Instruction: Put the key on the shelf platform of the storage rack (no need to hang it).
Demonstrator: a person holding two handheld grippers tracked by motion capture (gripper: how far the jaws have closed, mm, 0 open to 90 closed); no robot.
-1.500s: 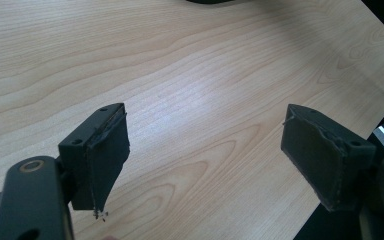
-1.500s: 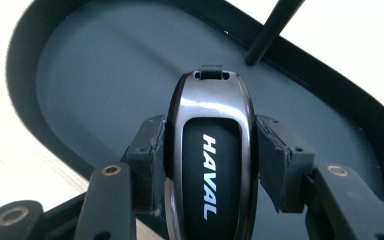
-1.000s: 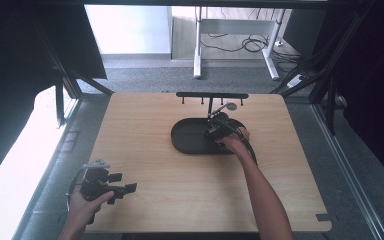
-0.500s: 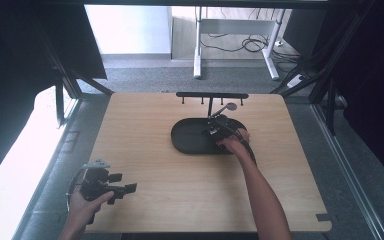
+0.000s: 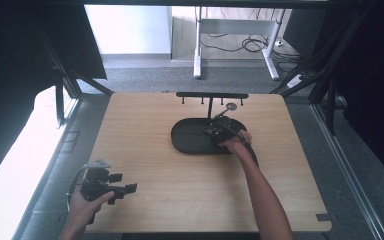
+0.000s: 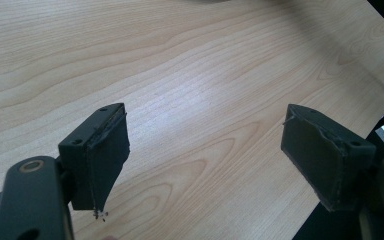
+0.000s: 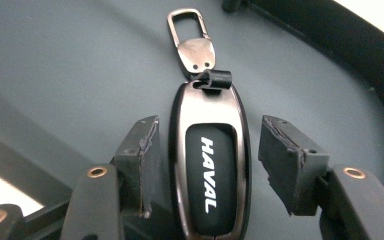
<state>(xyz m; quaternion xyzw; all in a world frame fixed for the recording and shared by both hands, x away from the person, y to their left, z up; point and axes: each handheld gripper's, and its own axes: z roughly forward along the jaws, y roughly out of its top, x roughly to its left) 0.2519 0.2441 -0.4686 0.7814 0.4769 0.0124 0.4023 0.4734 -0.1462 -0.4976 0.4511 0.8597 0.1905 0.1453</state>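
Light wood-grain table (image 5: pixel 180 200), smooth laminate, rounded corners. On its far half sits a black oval tray (image 5: pixel 190 140) with a low raised rim; matte grey-black floor in the right gripper view. Behind the tray stands a black rack (image 5: pixel 211 95): thin post, straight crossbar, small pegs hanging under it.

Key fob (image 7: pixel 211 165) lies flat on the tray floor, at the tray's right end. Long oval shape, glossy dark metal frame, black insert with white "HAVAL" lettering. A short black loop joins it to a polished metal tab and a rectangular clip ring (image 7: pixel 187 22) at its far end.

Right gripper (image 7: pixel 210 160) is down in the tray, jaws apart, one on each side of the fob. Left pad looks just beside or touching the fob's edge, cannot tell which; right pad has a clear gap. Pads are black rubber, edges worn and ragged. In the high view the right hand (image 5: pixel 235 145) covers most of it.

Left gripper (image 6: pixel 205 155) is wide open over bare wood near the table's near-left edge, holding nothing; pads frayed at the corners. The left hand (image 5: pixel 87 202) holds it there, well apart from the tray.
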